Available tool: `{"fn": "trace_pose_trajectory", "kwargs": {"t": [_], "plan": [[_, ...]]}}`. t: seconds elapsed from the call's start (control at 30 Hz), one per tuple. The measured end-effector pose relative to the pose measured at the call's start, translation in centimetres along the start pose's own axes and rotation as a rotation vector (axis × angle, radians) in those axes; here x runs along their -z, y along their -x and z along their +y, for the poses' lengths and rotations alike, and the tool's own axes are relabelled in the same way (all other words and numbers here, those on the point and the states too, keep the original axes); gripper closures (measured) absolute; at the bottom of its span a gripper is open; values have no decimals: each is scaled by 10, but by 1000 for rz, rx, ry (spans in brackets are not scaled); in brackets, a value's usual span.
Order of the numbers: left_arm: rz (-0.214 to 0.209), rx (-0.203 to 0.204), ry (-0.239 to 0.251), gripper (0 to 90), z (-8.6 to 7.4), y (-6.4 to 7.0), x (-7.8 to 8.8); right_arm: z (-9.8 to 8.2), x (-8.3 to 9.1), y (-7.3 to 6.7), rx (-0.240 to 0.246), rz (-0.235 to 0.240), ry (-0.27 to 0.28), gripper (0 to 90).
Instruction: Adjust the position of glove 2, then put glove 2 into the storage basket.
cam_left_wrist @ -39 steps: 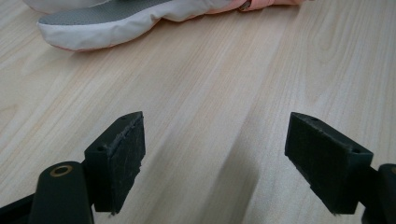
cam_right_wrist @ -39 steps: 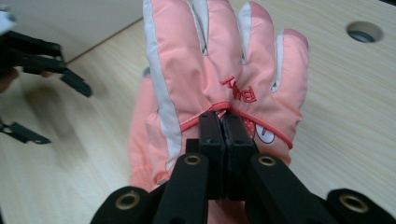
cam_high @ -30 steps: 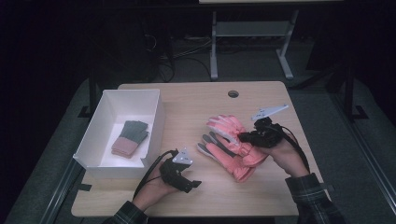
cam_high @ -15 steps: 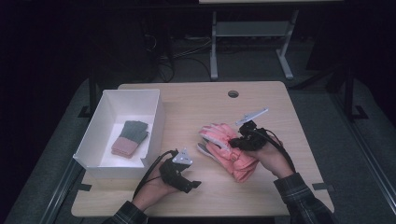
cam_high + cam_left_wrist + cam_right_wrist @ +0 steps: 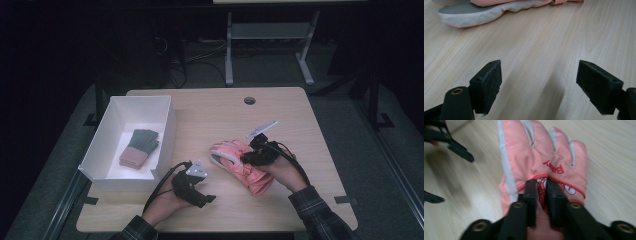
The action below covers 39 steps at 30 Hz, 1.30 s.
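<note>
A pale wooden table (image 5: 210, 112) stands in a dark room, with a white box (image 5: 112, 131) along its left edge holding a folded green and pink pair of gloves (image 5: 139, 147). Near the middle of the front half lies a pink glove (image 5: 240, 167), and the right gripper (image 5: 248, 156) sits on it with its jaws narrow, having just been opening, a fold of the glove's fabric between them. The left gripper (image 5: 207, 198) rests near the front edge, just left of the glove, its jaws wide apart over bare wood.
</note>
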<state>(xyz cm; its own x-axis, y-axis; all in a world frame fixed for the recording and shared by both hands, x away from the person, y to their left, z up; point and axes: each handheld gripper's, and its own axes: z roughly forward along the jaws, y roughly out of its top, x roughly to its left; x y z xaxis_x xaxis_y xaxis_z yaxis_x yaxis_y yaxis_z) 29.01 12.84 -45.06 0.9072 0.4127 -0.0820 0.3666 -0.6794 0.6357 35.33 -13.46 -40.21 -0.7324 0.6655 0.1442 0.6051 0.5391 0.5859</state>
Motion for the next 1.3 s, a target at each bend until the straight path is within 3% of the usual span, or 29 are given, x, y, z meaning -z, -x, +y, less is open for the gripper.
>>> {"fn": "trace_pose_trajectory", "kwargs": {"t": [0.17,0.27,0.3,0.37,0.5,0.57,0.63,0.7,0.83,0.87,0.97,1.03,1.17,1.3], "plan": [[1,2,5,215,0,0,1,-1,17,5,-34,22,72,641],[-3,12,19,244,0,0,2,-2,25,6,-24,15,106,637],[-4,28,35,272,1,1,3,-3,35,9,-29,20,148,661],[-11,33,45,347,1,1,6,-5,43,11,-24,10,171,721],[-14,41,69,582,3,1,12,-17,57,22,-16,-20,209,865],[-11,31,65,696,4,1,13,-21,59,26,-22,-30,208,877],[-34,30,59,825,5,-1,15,-33,62,36,-43,-72,193,900],[-42,43,64,895,7,0,15,-42,63,41,-59,-85,182,900],[-36,30,53,897,10,0,14,-62,61,52,-54,-105,160,900],[-39,42,56,897,11,1,14,-67,60,56,-53,-103,163,900],[-36,49,58,897,14,1,11,-76,56,64,-70,-84,173,900],[-31,45,58,897,18,1,9,-85,49,74,-85,-62,150,900],[-32,55,66,897,26,0,1,-93,43,79,-94,-36,135,900],[-32,32,42,897,38,-2,-12,-105,31,78,-66,-1,105,900]]}}
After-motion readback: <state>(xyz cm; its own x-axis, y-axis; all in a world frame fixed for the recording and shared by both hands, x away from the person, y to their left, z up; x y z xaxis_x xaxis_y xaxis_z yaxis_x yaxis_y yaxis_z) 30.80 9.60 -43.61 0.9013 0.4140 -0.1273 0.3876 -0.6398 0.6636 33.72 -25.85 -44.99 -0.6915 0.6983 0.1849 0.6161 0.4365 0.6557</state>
